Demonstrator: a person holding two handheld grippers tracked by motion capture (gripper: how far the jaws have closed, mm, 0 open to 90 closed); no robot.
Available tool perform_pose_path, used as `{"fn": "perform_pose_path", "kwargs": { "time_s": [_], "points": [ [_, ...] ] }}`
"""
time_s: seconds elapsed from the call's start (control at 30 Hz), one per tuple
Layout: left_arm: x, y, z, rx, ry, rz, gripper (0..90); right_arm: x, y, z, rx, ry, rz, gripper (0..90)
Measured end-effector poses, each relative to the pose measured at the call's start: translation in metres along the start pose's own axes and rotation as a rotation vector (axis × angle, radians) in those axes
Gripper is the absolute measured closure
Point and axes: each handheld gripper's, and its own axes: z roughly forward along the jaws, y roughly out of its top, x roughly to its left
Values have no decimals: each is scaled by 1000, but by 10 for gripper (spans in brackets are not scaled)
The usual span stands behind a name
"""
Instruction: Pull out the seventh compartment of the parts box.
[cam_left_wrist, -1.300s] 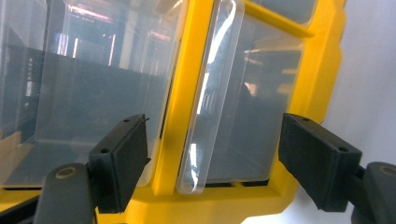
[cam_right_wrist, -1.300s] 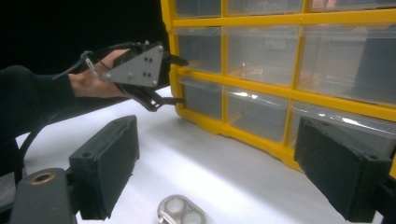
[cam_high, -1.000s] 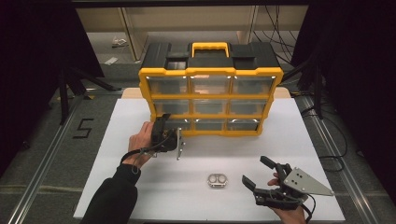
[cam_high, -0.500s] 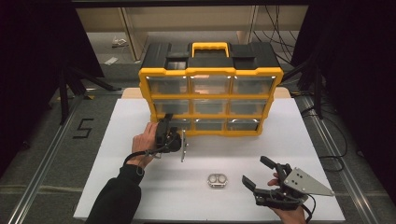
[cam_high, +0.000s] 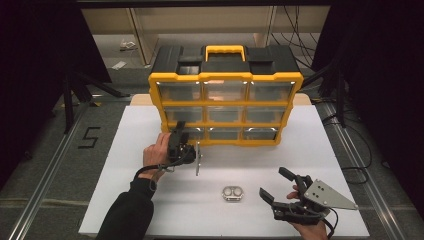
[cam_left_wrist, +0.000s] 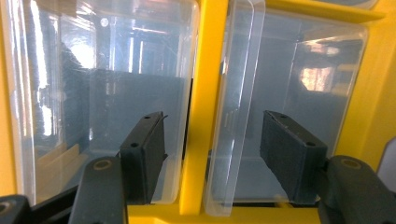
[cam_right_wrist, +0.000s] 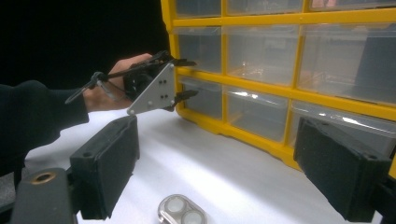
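A single black numeral "5" (cam_high: 89, 137) is showing on the grey floor to the left of the white table (cam_high: 125, 150), seemingly laid out in dark tape strips and reading upright in the high view. No other writing, label or brand is reading clearly on anything else in the views.

The drawer cabinet (cam_high: 225, 107) stands at the table's (cam_high: 125, 150) far edge; before it, a small metal tin (cam_high: 233, 193) lies apart, nearer the person.
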Motion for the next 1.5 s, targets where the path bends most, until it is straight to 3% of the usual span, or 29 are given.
{"fn": "perform_pose_path", "kwargs": {
  "time_s": [0.37,0.63,1.17,1.5],
  "points": [
    [-9,1,2,15,93,20,455,0,0,0,-7,0,3,154],
    [-9,2,2,19,111,27,507,-1,0,0,-10,0,3,154],
    [-13,2,-3,16,88,28,651,-2,0,-1,-7,0,8,154],
    [-13,3,-4,15,62,59,768,-1,0,-1,-5,4,8,154]
  ]
}}
